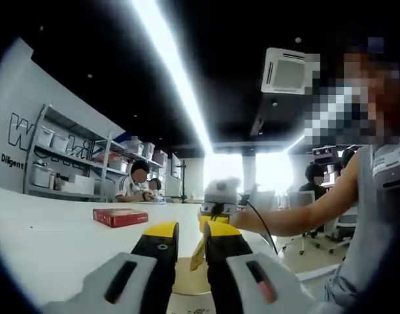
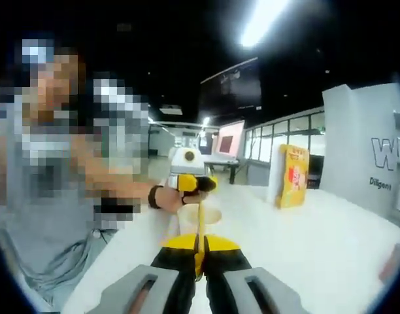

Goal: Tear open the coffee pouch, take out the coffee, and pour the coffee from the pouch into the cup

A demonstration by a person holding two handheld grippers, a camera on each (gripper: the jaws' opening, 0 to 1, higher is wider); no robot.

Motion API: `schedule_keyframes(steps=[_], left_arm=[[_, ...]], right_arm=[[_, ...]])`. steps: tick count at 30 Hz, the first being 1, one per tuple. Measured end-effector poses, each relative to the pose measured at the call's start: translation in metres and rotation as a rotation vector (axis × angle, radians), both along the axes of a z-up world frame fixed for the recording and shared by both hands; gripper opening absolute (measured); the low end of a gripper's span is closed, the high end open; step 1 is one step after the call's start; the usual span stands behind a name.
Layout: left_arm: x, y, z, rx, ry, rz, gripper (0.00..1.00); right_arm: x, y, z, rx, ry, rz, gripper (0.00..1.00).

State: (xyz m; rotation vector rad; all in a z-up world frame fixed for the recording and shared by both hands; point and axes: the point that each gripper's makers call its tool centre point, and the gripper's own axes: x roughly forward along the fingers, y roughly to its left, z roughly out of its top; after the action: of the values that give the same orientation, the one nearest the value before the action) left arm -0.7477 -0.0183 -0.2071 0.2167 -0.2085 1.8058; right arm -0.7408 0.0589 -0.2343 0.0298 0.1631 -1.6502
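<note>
Right gripper view, 6 o'clock: our right gripper [image 2: 199,256] clamped on yellow coffee pouch [image 2: 200,226]. Just beyond, paper cup [image 2: 203,218] beneath pouch. Farther, left gripper [image 2: 199,184] pinches pouch top. Far, 2 o'clock: yellow box [image 2: 291,175] on white table [image 2: 317,242].

Left gripper view, 9 o'clock: red box [image 1: 119,216].

Risk, we judge: uneven pull, pouch slips, coffee misses cup.

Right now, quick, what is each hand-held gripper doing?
Left hand-held gripper: shut on the thin yellow coffee pouch.
Right hand-held gripper: shut on the same pouch, above the pale paper cup.
</note>
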Motion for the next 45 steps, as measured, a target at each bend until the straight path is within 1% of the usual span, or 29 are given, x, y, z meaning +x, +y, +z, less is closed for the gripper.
schedule_keyframes(steps=[1,3,4,6,9,14,16,19,24,26,28,29,30,32,33,36,40,45], left_arm=[[0.000,0.000,0.000,-0.001,0.001,0.001,0.18],[0.000,0.000,0.000,0.002,0.000,0.002,0.18],[0.000,-0.001,0.000,0.003,-0.001,0.001,0.18],[-0.001,0.000,-0.001,-0.002,-0.003,0.004,0.18],[0.000,0.001,-0.002,-0.009,0.000,0.004,0.18],[-0.003,0.001,-0.005,-0.028,0.010,0.022,0.16],[-0.003,0.001,-0.005,-0.032,0.015,0.023,0.16],[-0.002,0.002,-0.006,-0.037,0.021,0.021,0.16],[-0.002,0.002,-0.007,-0.046,0.023,0.019,0.15],[-0.001,0.003,-0.008,-0.052,0.025,0.016,0.15],[-0.001,0.004,-0.010,-0.062,0.025,0.015,0.15],[0.000,0.005,-0.011,-0.069,0.026,0.014,0.14],[0.000,0.006,-0.012,-0.074,0.031,0.013,0.13],[0.002,0.005,-0.011,-0.071,0.034,0.010,0.13],[0.002,0.005,-0.010,-0.065,0.030,0.006,0.13],[0.001,0.002,-0.006,-0.042,0.025,0.006,0.13],[0.003,0.003,-0.005,-0.038,0.029,0.003,0.14],[0.005,0.003,-0.004,-0.032,0.033,-0.002,0.13]], right_arm=[[0.000,0.001,0.002,-0.008,0.008,0.000,0.04],[0.002,0.002,0.012,-0.054,0.012,0.005,0.04],[0.001,0.004,0.012,-0.048,0.015,0.005,0.04],[-0.005,0.006,0.004,-0.008,0.019,-0.018,0.04],[-0.002,0.005,0.004,-0.016,0.011,-0.010,0.04],[0.001,0.003,0.004,0.008,0.039,-0.005,0.05],[0.003,0.003,0.007,-0.001,0.050,-0.005,0.05],[0.000,0.005,0.016,-0.049,0.059,-0.007,0.05],[0.001,0.003,0.022,-0.075,0.067,-0.009,0.05],[-0.002,0.003,0.033,-0.120,0.074,-0.013,0.05],[0.002,0.001,0.047,-0.180,0.072,0.004,0.05],[0.003,0.000,0.050,-0.189,0.074,0.013,0.05],[0.003,-0.001,0.051,-0.179,0.076,0.014,0.05],[-0.003,-0.003,0.047,-0.129,0.099,0.000,0.05],[-0.005,-0.005,0.046,-0.122,0.087,0.006,0.05],[-0.004,-0.006,0.042,-0.104,0.083,0.006,0.05],[-0.005,-0.004,0.039,-0.094,0.078,0.005,0.04],[-0.006,-0.008,0.028,-0.032,0.073,0.010,0.04]])
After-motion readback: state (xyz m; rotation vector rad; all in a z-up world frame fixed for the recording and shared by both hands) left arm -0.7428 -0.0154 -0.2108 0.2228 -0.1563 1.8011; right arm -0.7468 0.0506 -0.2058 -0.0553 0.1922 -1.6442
